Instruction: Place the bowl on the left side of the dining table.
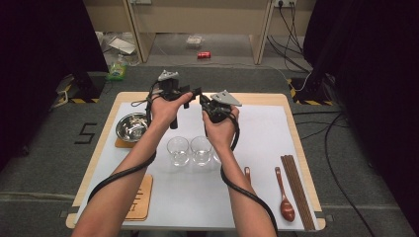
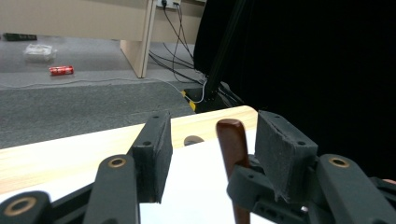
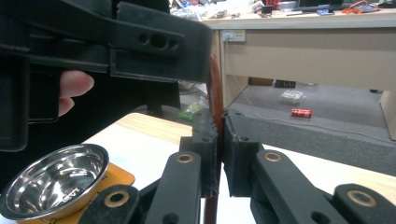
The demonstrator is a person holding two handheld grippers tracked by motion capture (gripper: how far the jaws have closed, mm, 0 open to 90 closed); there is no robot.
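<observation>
Item, left of the desk: shiny round steel bowl on an orange-brown square coaster; a slatted wooden trivet at the near edge.

Item, left tongs: jaws standing apart, pads clear of the handle that rises between them (nothing gripped).

Item, the thing in hand: a slim dark-brown wooden spoon handle, held upright above the desk's far middle, between the two hands.

Item, right tongs: shut tight on that handle — pads pressing from both sides.

Step, as judged: a mid-air handover from right to left. Next move calls for the left jaws to close squarely on the handle before the right lets go.

Item, middle: two clear drinking glasses side by side, directly under the hands — the likeliest thing to be knocked.

Item, right: a red-brown wooden spoon and dark wooden chopsticks, well apart from the work.
</observation>
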